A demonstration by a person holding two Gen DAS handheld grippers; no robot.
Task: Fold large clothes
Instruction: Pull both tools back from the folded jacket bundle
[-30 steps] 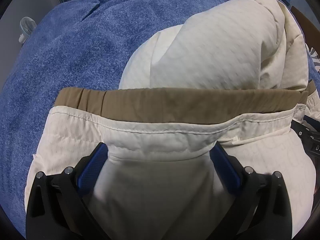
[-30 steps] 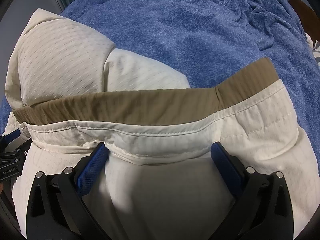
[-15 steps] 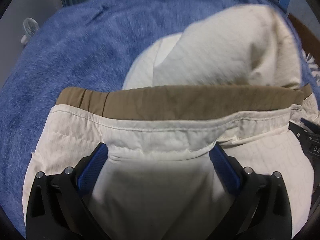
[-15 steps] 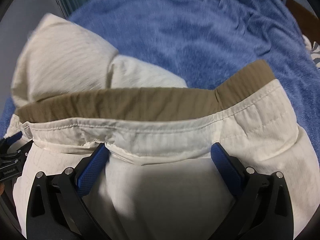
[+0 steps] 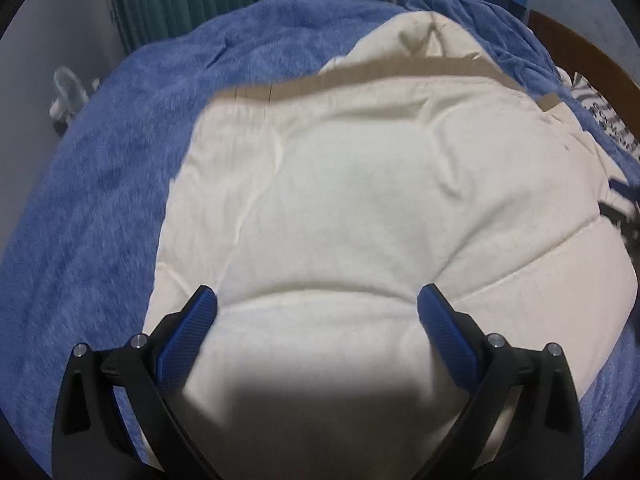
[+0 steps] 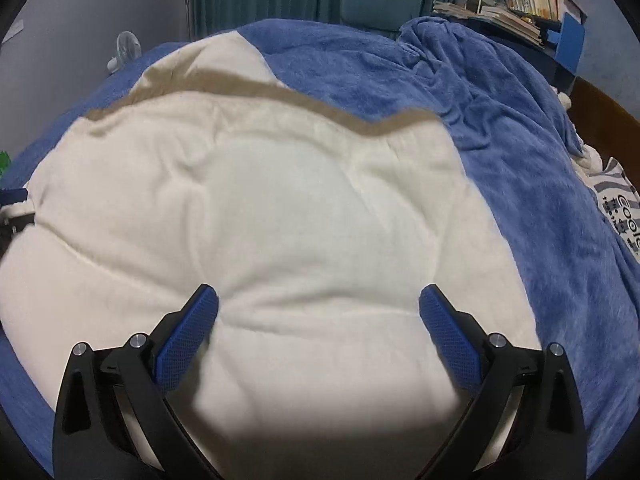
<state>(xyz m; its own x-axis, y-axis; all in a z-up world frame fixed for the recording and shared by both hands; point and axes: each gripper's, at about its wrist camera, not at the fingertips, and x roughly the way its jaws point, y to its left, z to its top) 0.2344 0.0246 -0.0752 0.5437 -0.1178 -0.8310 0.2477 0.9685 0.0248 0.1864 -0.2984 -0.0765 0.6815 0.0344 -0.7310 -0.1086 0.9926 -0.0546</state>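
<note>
A cream quilted garment [image 5: 360, 208] with a tan band [image 5: 280, 90] along its far edge lies folded on a blue blanket [image 5: 100, 200]. It also shows in the right wrist view [image 6: 280, 216], with the tan band [image 6: 248, 90] at its far edge. My left gripper [image 5: 316, 312] is open just above the garment's near part, with nothing between its blue pads. My right gripper [image 6: 318, 312] is open in the same way, a little to the right. Each gripper shows at the edge of the other's view.
The blue blanket [image 6: 520, 160] covers the bed and is bunched at the far right. A patterned cloth [image 6: 620, 212] lies at the right edge. A small fan [image 6: 128, 50] stands at the far left, a shelf of books [image 6: 528, 4] at the far right.
Both grippers have pulled back and up from the garment's tan-banded edge, which now lies laid forward over the far part. The garment lies flatter. Both jaws stay open.
</note>
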